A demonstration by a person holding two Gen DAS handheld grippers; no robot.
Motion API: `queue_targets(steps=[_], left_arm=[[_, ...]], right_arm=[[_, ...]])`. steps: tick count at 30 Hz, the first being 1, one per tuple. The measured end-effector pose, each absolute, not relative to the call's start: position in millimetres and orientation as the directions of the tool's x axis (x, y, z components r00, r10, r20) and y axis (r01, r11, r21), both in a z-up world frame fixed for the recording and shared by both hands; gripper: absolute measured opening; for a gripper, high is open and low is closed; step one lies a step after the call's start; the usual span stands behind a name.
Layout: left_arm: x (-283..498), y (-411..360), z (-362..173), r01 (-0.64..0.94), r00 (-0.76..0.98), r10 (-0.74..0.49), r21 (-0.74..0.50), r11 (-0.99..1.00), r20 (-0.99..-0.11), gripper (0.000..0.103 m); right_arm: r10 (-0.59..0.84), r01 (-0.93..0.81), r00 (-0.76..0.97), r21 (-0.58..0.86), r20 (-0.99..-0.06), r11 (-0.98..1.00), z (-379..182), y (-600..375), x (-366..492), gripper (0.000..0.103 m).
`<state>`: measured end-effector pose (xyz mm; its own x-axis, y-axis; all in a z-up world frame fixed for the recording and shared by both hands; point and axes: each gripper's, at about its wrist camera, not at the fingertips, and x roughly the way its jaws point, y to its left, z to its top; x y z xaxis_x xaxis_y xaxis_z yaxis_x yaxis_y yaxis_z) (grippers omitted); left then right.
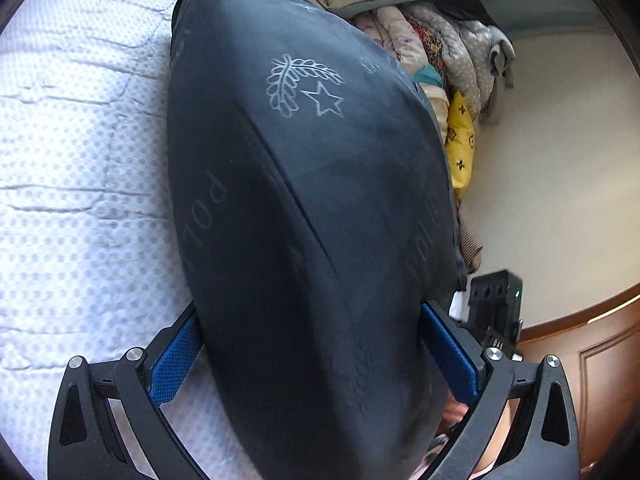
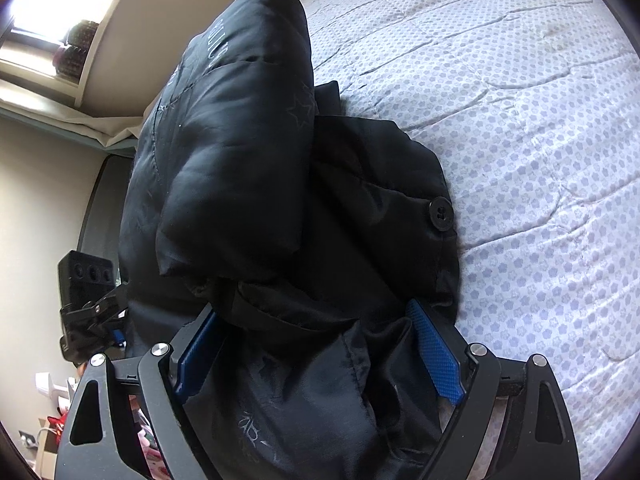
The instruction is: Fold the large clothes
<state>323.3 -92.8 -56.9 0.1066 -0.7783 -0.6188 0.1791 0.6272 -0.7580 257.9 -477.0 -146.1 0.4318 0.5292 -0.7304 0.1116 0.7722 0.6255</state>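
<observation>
Here is the black coat [image 2: 288,184], bundled in a thick wad on the bed [image 2: 520,140], its shiny lining turned outward with a pale star and leaf print showing. The right gripper [image 2: 316,344] has its blue fingers [image 2: 436,356] spread wide with a fat fold of the coat bunched between them, both pads lying against the cloth: it looks like a grip on that wide fold. A black button [image 2: 441,213] sits at the coat's edge just above the right finger, beside the quilted bedcover.

Over to the other camera: the left gripper [image 1: 312,340] is also spread wide, the lined coat [image 1: 304,184] filling the gap and pressing on both blue fingers [image 1: 176,360], so it grips the bundle too. Behind the coat, a pile of blankets and clothes [image 1: 440,52] is heaped against the wall.
</observation>
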Motion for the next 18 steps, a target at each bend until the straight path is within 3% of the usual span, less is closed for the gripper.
queue_targets(steps=[10,18], left_arm=[[321.6,-96.4,-70.1,0.129,0.167,-0.847,-0.841,0.526,-0.505,0.1],[314.9,-95.5,-51.3,0.187,0.209,-0.854,-0.837,0.514,-0.477,0.077]], right_arm=[[0.583,0.134,0.45,0.697,-0.677,0.705,-155.2,-489.5,255.4,0.088],[0.636,0.132,0.455,0.753,-0.624,0.645,-157.5,-485.5,253.0,0.072]])
